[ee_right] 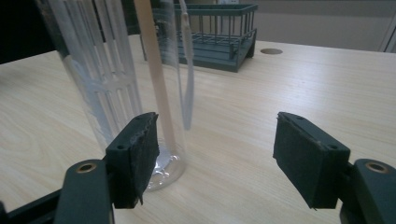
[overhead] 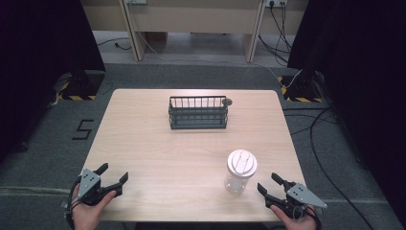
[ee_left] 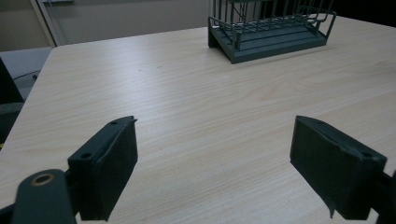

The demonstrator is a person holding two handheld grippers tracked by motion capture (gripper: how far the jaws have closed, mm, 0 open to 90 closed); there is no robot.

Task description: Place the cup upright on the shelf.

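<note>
A clear plastic cup [overhead: 241,171] with a white lid stands upright near the table's front right. In the right gripper view the cup [ee_right: 116,70] rises just beyond the left jaw, outside the gap. My right gripper [overhead: 268,182] rests at the front right edge, a little right of the cup, jaws apart with nothing between them [ee_right: 215,149]. At the front left edge my left gripper [overhead: 114,172] is open over bare wood [ee_left: 215,154]. A dark wire basket [overhead: 198,112] sits at the middle back of the table.
The light wooden table [overhead: 143,143] has a small dark round disc [overhead: 227,101] by the basket's right rear corner. Black curtains flank both sides, and cables lie on the floor to the right [overhead: 325,124].
</note>
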